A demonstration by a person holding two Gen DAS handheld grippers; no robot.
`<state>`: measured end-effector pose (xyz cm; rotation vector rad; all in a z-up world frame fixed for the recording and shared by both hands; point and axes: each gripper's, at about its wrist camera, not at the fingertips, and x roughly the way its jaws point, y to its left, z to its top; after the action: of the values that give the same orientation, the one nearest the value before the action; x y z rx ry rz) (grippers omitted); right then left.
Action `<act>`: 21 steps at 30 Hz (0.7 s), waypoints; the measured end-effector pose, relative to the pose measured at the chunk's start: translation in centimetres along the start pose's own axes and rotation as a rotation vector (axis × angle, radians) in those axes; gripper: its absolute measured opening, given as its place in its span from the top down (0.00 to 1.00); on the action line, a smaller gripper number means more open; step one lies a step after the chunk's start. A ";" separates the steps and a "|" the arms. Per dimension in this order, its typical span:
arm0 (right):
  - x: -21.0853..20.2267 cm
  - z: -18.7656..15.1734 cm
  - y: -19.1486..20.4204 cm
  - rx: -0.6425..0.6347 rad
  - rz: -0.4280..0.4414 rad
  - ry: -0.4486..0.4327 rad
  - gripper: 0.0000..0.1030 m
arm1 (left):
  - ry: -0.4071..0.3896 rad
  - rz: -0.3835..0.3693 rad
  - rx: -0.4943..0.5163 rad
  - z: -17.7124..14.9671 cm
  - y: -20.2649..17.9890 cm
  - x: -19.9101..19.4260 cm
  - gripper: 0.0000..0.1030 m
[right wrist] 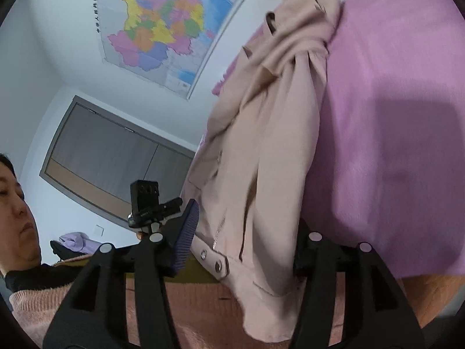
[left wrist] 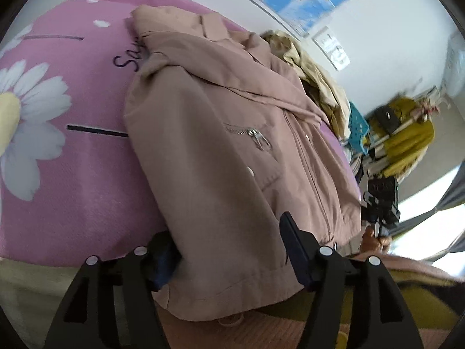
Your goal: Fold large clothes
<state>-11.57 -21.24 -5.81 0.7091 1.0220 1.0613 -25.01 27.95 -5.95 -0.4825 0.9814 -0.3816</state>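
Observation:
A dusty-pink jacket [left wrist: 221, 133] with a silver zip pocket lies folded on the pink flowered bedspread [left wrist: 72, 174]. Its near hem hangs over the bed's edge, between the spread fingers of my left gripper [left wrist: 229, 256]. The left finger is partly hidden under the cloth and the right fingertip [left wrist: 290, 244] rests against its top; the pads do not pinch it. In the right wrist view the same jacket [right wrist: 270, 145] hangs with its snap-button corner between the fingers of my right gripper [right wrist: 244, 244], which is open. The ribbed left pad [right wrist: 186, 238] stands clear of the fabric.
A heap of beige clothes [left wrist: 314, 69] lies beyond the jacket on the bed. A teal basket [left wrist: 359, 131] and yellow garments [left wrist: 407, 136] stand to the right. A person in a pink sweater [right wrist: 58, 299] is close behind the grippers. A map [right wrist: 157, 23] hangs on the wall.

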 end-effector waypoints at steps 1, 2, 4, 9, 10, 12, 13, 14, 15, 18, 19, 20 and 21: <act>0.2 -0.3 -0.1 0.001 0.012 0.008 0.49 | 0.000 0.003 0.008 0.0 -0.2 0.1 0.51; 0.6 -0.5 -0.2 -0.003 0.023 0.022 0.50 | -0.002 0.004 0.014 -0.1 -0.4 0.3 0.62; 1.2 -0.8 0.1 -0.012 0.038 0.040 0.64 | -0.013 0.032 0.017 0.2 -0.7 0.5 0.95; 0.3 -0.1 1.8 -0.031 0.133 -0.030 0.91 | -0.110 0.011 -0.023 1.5 -1.0 -1.1 0.99; 0.0 0.3 2.3 -0.043 0.140 -0.046 0.91 | -0.131 0.003 -0.026 1.9 -1.2 -1.7 0.99; -0.7 1.2 3.6 -0.076 0.158 -0.089 0.91 | -0.161 -0.014 -0.023 2.6 -1.7 -2.5 0.99; -1.0 1.9 4.3 -0.087 0.176 -0.112 0.91 | -0.177 -0.021 -0.019 3.1 -1.9 -3.0 0.99; -1.2 2.5 4.8 -0.092 0.193 -0.134 0.91 | -0.187 -0.030 -0.018 3.5 -2.1 -3.2 0.99; -1.3 3.3 5.3 -0.101 0.202 -0.155 0.91 | -0.197 -0.039 -0.017 3.9 -2.2 -3.5 0.99; -1.6 5.7 6.0 -0.094 0.226 -0.205 0.91 | -0.221 -0.047 -0.030 5.5 -1.9 -4.2 0.99; -1.6 6.4 6.0 -0.084 0.234 -0.214 0.91 | -0.232 -0.046 -0.058 6.5 -1.4 -4.6 0.99; -1.6 7.3 6.1 -0.078 0.240 -0.226 0.91 | -0.240 -0.050 -0.071 7.2 -1.1 -5.0 0.99; -1.6 8.2 6.4 -0.079 0.239 -0.239 0.91 | -0.247 -0.050 -0.085 7.9 -0.8 -5.3 0.99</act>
<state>-6.50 -20.52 3.36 0.8857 0.6980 1.1830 -20.98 31.73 1.81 -0.6165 0.7491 -0.3176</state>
